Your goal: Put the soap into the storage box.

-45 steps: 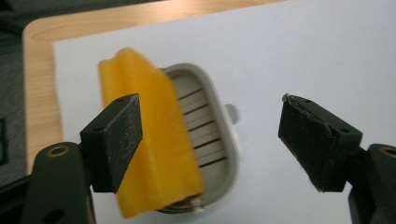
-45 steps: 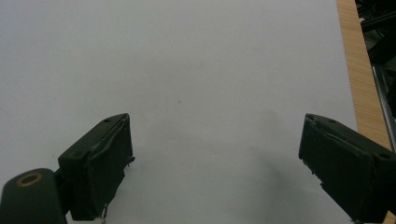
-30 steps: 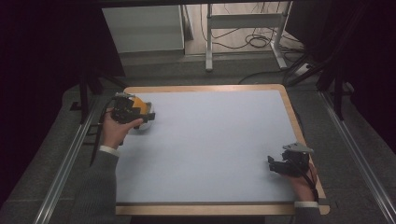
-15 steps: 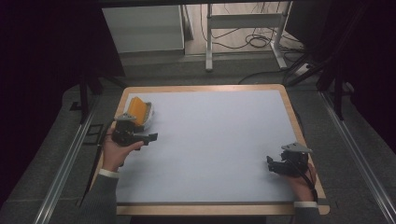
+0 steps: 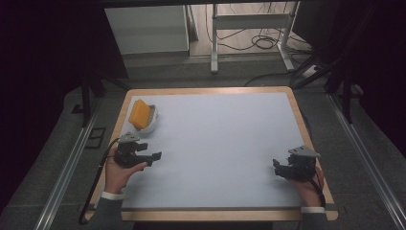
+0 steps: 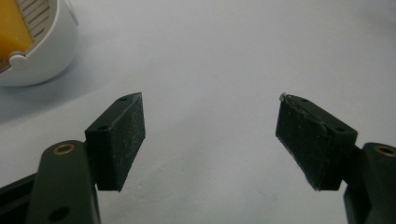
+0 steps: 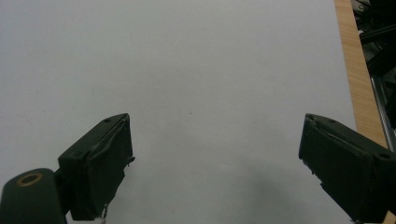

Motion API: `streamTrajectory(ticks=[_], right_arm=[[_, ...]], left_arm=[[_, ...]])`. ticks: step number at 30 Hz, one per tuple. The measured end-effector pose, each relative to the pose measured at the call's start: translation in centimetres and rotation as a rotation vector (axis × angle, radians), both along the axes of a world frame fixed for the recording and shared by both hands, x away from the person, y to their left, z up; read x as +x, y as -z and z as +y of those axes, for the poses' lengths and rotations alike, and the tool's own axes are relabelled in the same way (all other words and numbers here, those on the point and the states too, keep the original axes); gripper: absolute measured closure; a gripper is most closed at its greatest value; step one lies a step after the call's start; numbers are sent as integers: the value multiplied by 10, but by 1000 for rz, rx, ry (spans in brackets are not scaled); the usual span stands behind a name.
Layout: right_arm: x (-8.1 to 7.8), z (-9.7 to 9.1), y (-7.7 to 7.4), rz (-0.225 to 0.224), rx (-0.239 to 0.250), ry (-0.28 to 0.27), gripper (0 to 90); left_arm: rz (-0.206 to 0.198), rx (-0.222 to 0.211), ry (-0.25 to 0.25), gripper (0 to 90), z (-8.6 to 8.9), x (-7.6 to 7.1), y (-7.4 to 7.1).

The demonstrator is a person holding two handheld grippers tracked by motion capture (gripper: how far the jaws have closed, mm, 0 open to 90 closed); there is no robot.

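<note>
Two grippers sit low over the pale blue table top [image 5: 220, 143] in the high view. The left gripper [image 5: 154, 156] points toward the middle of the table with its jaws apart and nothing between them; the white bowl [image 5: 149, 123] with the orange-yellow sponge [image 5: 140, 114] standing in it lies behind and to the outer side of those jaws, near but apart from them. The right gripper [image 5: 277, 167], well apart from the bowl at the opposite side, points inward, and its jaws also stand spread over bare surface.

Along the left gripper [image 6: 210, 126] in its own view, the two black jaws stand wide apart with only table top [image 6: 224, 56] in the gap. The white bowl [image 6: 51, 56] sits beyond the left-hand jaw, up at the corner, with the sponge [image 6: 11, 35] inside it against a ribbed insert.

Along the right gripper [image 7: 215, 149] in its own view, the jaws stand wide apart, empty, over plain table top [image 7: 187, 60]. The wooden edge [image 7: 355, 70] of the table runs past the right-hand jaw.
</note>
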State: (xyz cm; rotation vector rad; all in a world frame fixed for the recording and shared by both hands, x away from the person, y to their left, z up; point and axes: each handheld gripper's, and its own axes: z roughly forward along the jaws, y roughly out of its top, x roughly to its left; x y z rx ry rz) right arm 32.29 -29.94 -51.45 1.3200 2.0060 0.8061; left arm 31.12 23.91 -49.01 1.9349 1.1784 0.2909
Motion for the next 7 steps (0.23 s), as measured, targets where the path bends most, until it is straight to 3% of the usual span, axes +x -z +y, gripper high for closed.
streamTrajectory(ticks=[7], right_arm=[[-1,1,-2,-18,1,-11,98]], left_arm=[[11,9,4,236,-4,2,3]])
